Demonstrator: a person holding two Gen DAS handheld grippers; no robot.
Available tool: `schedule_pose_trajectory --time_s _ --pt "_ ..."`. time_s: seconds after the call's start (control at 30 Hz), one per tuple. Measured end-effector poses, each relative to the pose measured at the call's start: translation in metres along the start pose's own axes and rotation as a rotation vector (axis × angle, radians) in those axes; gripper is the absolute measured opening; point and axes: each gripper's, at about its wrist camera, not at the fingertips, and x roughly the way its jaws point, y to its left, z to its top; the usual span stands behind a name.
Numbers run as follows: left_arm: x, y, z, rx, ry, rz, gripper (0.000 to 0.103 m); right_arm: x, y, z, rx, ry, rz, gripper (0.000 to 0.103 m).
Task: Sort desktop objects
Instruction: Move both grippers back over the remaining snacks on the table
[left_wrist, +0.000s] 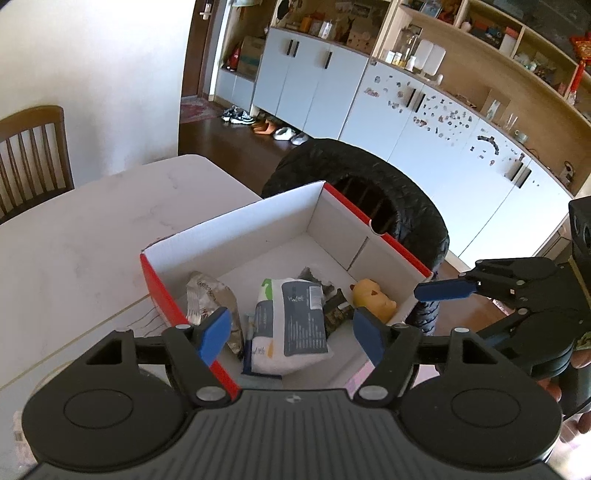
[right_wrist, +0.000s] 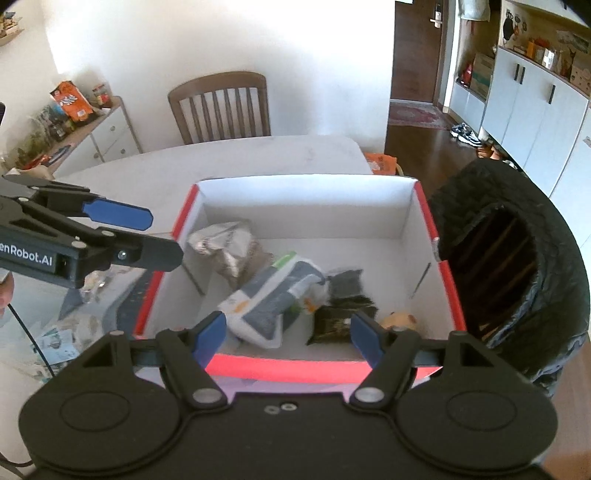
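Red-sided cardboard box (left_wrist: 236, 236) with white interior sits open on the white bench (left_wrist: 74, 236); same box (right_wrist: 306, 206) fills the centre of the right wrist view.

Inside the box, all lying loose on its floor: crinkled silver snack bag (left_wrist: 207, 295) at about 9 o'clock; white, grey and green tissue pack (left_wrist: 288, 325) in the middle, tilted, its near end just beside the silver bag; dark packets (left_wrist: 334, 306) partly under the pack's 3 o'clock edge; small yellow toy (left_wrist: 373, 299) at 3 o'clock, close to the box wall. Right wrist view shows the same lot: silver bag (right_wrist: 229, 247), tissue pack (right_wrist: 269, 302), dark packets (right_wrist: 340, 306), yellow toy (right_wrist: 400, 319); this view slightly blurred.

Left gripper (left_wrist: 291, 332) hovers over the near rim of the box, blue fingers (left_wrist: 216, 332) spread wide, nothing between them; the tissue pack lies below the gap.

Right gripper (right_wrist: 288, 332) likewise above the near rim, fingers (right_wrist: 210, 334) wide apart and empty; seen side-on from the left camera at 3 o'clock (left_wrist: 443, 290).

Black bin bag over a slatted basket (left_wrist: 399, 199) stands just past the box's far-right wall; wooden chair (right_wrist: 221, 107) at 12 o'clock beyond the bench; papers and wrappers (right_wrist: 66, 332) lie on the bench at 8 o'clock outside the box.
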Motion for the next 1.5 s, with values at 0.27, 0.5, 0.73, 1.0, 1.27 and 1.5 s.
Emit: schedule_pose_trajectory --time_s 0.27,0.5,0.73,1.0,1.27,1.5 --pt "-0.031 0.008 -0.022 0.007 -0.034 0.001 0.078 -0.013 0.031 -0.011 -0.006 -0.035 0.009 0.076" --pt "-0.059 0.028 -0.037 0.000 -0.056 -0.014 0.090 -0.020 0.067 -0.017 -0.032 -0.054 0.016 0.077" --pt "-0.087 0.056 -0.053 -0.018 -0.067 0.004 0.102 -0.020 0.109 -0.027 -0.079 -0.051 0.037 0.077" --pt "-0.115 0.090 -0.074 -0.030 -0.079 0.061 0.103 -0.015 0.158 -0.041 -0.100 -0.039 0.062 0.077" --pt "-0.131 0.126 -0.092 -0.059 -0.080 0.115 0.103 -0.006 0.202 -0.049 -0.129 -0.040 0.065 0.077" --pt "-0.132 0.152 -0.105 -0.075 -0.068 0.152 0.103 0.003 0.234 -0.050 -0.163 -0.052 0.062 0.077"
